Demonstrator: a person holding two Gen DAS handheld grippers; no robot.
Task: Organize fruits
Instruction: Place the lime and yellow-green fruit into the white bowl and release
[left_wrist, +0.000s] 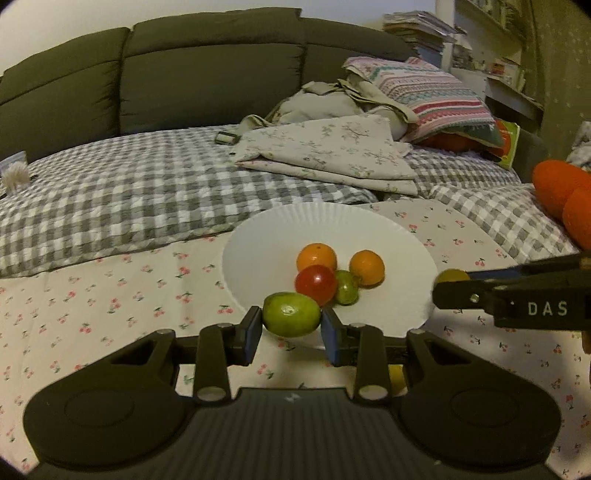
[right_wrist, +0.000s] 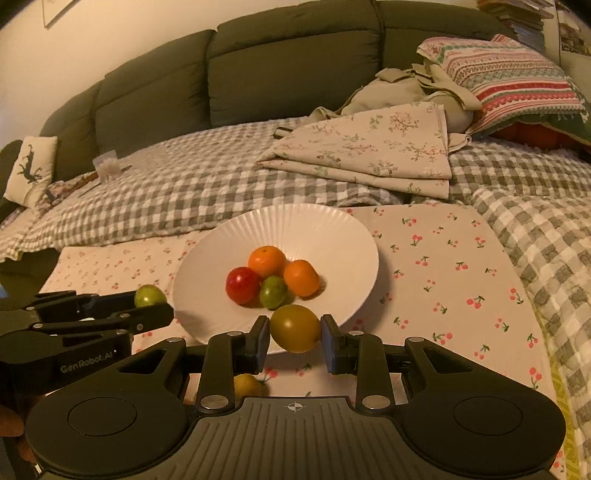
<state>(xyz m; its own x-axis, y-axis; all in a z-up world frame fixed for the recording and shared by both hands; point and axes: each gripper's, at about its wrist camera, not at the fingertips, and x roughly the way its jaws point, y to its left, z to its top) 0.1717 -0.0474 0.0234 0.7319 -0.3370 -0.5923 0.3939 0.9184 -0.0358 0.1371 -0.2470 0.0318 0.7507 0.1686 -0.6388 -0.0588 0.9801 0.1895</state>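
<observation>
Dim warm indoor light, soft shadows, fisheye-bent edges, dark corners

The left tongs (left_wrist: 291, 325) pinch a green fruit (left_wrist: 291, 314) over the plate's (left_wrist: 258, 243) near edge. Four fruits sit in the plate.

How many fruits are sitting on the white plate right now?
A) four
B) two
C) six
A: the white plate carries two oranges, a red fruit and a small green fruit; the fruits in the grippers are not resting on it.
</observation>
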